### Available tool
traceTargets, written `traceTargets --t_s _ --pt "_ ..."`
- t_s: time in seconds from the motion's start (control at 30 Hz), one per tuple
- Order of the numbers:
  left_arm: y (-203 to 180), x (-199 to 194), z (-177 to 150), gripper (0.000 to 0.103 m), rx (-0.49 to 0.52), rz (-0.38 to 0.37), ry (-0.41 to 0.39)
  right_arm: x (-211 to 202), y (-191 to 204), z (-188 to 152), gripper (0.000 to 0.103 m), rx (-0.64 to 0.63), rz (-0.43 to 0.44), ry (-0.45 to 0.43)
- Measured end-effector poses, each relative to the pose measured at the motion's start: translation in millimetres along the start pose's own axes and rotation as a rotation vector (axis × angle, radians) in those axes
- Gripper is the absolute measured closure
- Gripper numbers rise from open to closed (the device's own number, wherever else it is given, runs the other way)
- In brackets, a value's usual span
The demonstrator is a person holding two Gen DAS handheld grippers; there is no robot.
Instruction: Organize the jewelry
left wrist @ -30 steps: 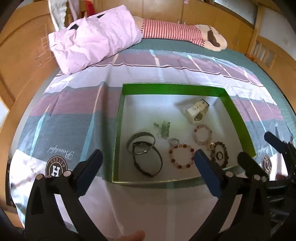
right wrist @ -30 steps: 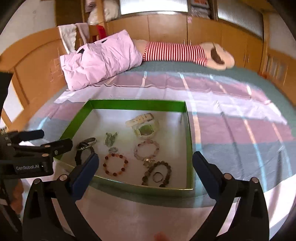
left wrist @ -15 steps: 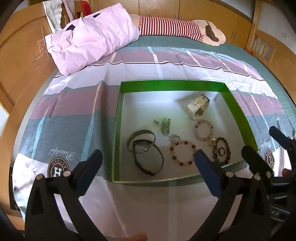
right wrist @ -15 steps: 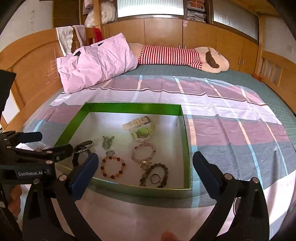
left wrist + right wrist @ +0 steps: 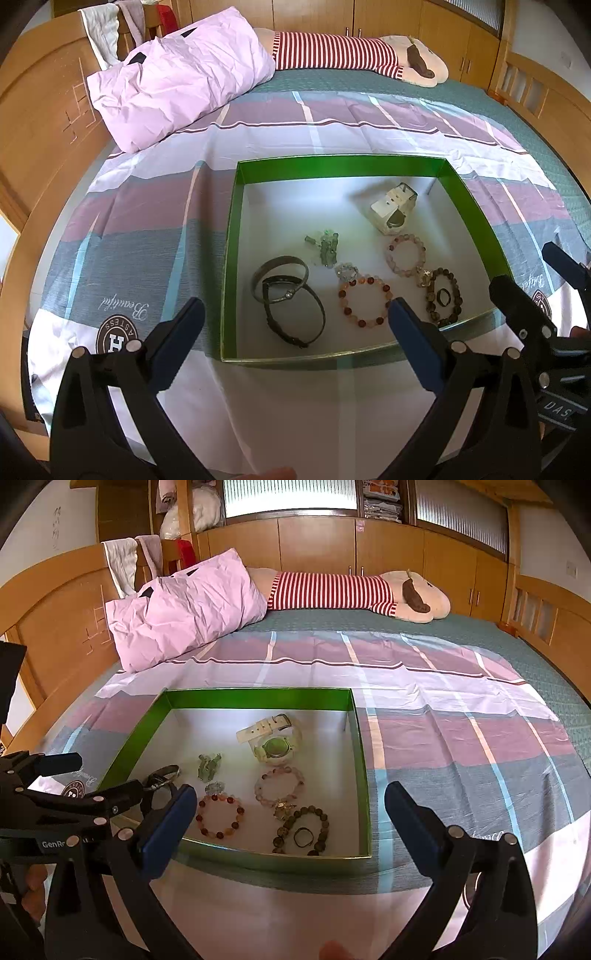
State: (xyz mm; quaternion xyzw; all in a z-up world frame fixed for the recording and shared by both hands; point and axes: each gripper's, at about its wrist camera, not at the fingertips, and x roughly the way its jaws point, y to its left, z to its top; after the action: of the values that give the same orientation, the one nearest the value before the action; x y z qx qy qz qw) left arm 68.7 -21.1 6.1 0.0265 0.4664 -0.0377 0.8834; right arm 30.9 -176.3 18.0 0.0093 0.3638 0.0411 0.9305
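On the bed, atop a striped sheet: one shallow green tray with a white floor, holding the jewelry. Contents, far to near: white-strapped watch near the far right corner, lying on its side; small green charm cluster toward the middle; pale pink bead bracelet just below the watch; two overlapping bangles at the near left, one silver, one dark; red-and-orange bead bracelet near the front centre, with a small clear bead piece touching its far edge; dark brown bead bracelet at the near right, a small ring lying inside it. Left tool: spread wide, gripping nothing, held over the tray's near edge. Right tool: likewise spread wide and holding nothing, over the tray's near right corner. At the head of the bed: lilac pillow and plush toy in red stripes.
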Motion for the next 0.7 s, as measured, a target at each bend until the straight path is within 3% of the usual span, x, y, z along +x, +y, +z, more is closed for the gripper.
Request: traceTargets --t_s 0.7 --pt "-2.2 4.5 -2.1 0.002 0.005 0.014 0.02 3.5 1.3 -3.1 0.001 -0.002 0.003 0.014"
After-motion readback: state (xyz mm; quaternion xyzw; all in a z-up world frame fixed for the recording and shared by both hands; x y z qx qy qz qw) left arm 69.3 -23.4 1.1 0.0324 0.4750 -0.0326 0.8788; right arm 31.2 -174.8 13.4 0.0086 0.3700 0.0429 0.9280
